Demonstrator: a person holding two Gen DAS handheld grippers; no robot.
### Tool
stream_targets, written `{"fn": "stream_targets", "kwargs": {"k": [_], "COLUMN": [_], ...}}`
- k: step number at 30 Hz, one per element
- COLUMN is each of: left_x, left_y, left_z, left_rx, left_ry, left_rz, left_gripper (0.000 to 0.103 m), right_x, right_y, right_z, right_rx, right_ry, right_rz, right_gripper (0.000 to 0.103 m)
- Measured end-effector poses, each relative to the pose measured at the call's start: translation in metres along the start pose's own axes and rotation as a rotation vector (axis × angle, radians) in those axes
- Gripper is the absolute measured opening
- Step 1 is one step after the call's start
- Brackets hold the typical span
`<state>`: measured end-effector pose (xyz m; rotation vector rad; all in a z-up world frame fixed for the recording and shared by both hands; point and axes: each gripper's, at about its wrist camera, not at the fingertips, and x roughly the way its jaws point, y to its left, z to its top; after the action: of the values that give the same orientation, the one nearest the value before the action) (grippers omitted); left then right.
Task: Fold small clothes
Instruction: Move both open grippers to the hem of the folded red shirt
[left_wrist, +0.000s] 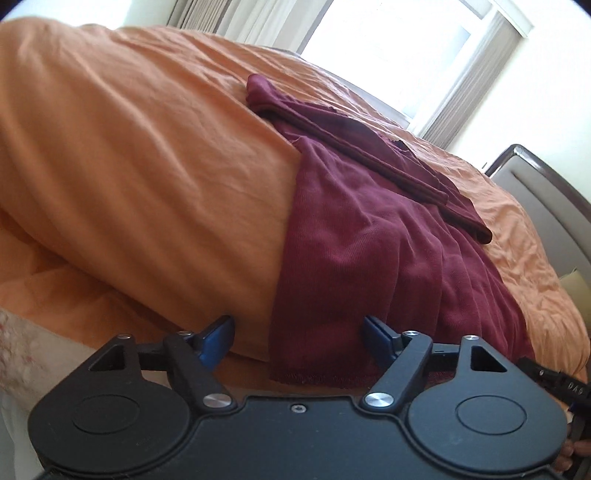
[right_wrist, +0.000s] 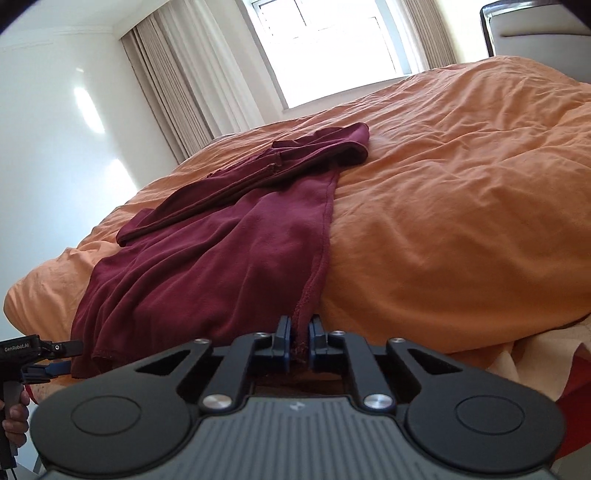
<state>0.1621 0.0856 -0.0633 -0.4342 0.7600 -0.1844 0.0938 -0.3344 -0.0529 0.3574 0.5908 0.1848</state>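
Nearest the right wrist camera, the right gripper (right_wrist: 299, 341) has its blue pads pinched together on the hem corner of a maroon garment (right_wrist: 221, 258), the cloth caught between them where it hangs over the near edge of the bed (right_wrist: 461, 221). In the left wrist view, the left gripper (left_wrist: 299, 338) stands wide apart at the garment's other hem corner: the fabric's edge hangs between the pads, the right pad (left_wrist: 376, 332) lies against the cloth, while the left pad (left_wrist: 218, 332) sits clear of it over the orange bedcover (left_wrist: 129, 166). Nothing is clamped there.

The garment lies spread on the bedcover, its lower part draped down the bed's side toward both grippers, its body wrinkled. Farther up, a sleeve (left_wrist: 369, 155) is folded across its upper part. Beyond the bed, a bright window (right_wrist: 325, 48) with pale curtains (right_wrist: 177, 81) fills the wall, and a padded headboard (left_wrist: 535, 184) stands at the bed's end.
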Motion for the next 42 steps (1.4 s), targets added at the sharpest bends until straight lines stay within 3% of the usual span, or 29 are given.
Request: {"fn": "stream_targets", "kwargs": {"k": [1, 4, 6, 11, 18, 22, 25, 28, 30, 31, 32, 33, 37, 39, 42], "left_x": [0.001, 0.003, 0.001, -0.025, -0.045, -0.037, -0.032, -0.030, -0.028, -0.027, -0.028, -0.029, -0.037, -0.040, -0.040], "left_y": [0.001, 0.001, -0.004, -0.024, -0.032, -0.016, -0.017, -0.016, -0.019, -0.020, -0.020, -0.020, -0.026, -0.032, -0.044], "left_z": [-0.001, -0.001, 0.000, 0.008, 0.014, 0.010, 0.004, 0.002, 0.003, 0.004, 0.004, 0.005, 0.006, 0.006, 0.006], "left_rx": [-0.012, -0.023, -0.023, 0.065, 0.098, 0.022, 0.036, 0.046, 0.045, 0.042, 0.040, 0.039, 0.085, 0.121, 0.189], "left_ry": [0.006, 0.024, 0.049, 0.018, -0.014, 0.028, 0.017, 0.015, 0.021, 0.022, 0.018, 0.008, -0.050, -0.088, -0.149], "left_rz": [-0.001, -0.027, -0.020, 0.029, 0.053, 0.056, 0.062, 0.068, 0.096, 0.104, 0.111, 0.120, 0.190, 0.220, 0.267], "left_gripper": [0.070, 0.046, 0.008, 0.004, 0.004, 0.004, 0.004, 0.014, 0.031, 0.037, 0.049, 0.062, 0.083, 0.097, 0.102], "right_x": [-0.004, -0.016, -0.024, -0.043, -0.033, -0.026, -0.021, -0.020, -0.023, -0.025, -0.027, -0.029, -0.027, -0.020, -0.004], "right_y": [-0.001, 0.000, -0.001, -0.006, -0.015, -0.021, -0.021, -0.015, -0.007, -0.003, 0.003, 0.008, 0.032, 0.047, 0.077], "right_z": [0.000, 0.004, 0.009, 0.016, 0.008, 0.001, 0.001, 0.003, 0.002, 0.000, -0.001, -0.003, -0.011, -0.019, -0.037], "right_rx": [-0.010, -0.046, -0.061, -0.085, -0.092, -0.089, -0.111, -0.168, -0.239, -0.280, -0.324, -0.368, -0.562, -0.665, -0.857], "right_ry": [-0.014, -0.052, -0.073, -0.092, -0.068, -0.036, -0.011, -0.011, -0.029, -0.043, -0.059, -0.072, -0.111, -0.116, -0.118], "right_rz": [0.004, -0.020, -0.033, -0.038, -0.058, -0.066, -0.054, -0.050, -0.080, -0.099, -0.114, -0.120, -0.142, -0.140, -0.123], "right_gripper": [0.008, 0.007, 0.007, 0.006, 0.006, 0.007, 0.008, 0.012, 0.033, 0.054, 0.064, 0.065, 0.082, 0.085, 0.088]}}
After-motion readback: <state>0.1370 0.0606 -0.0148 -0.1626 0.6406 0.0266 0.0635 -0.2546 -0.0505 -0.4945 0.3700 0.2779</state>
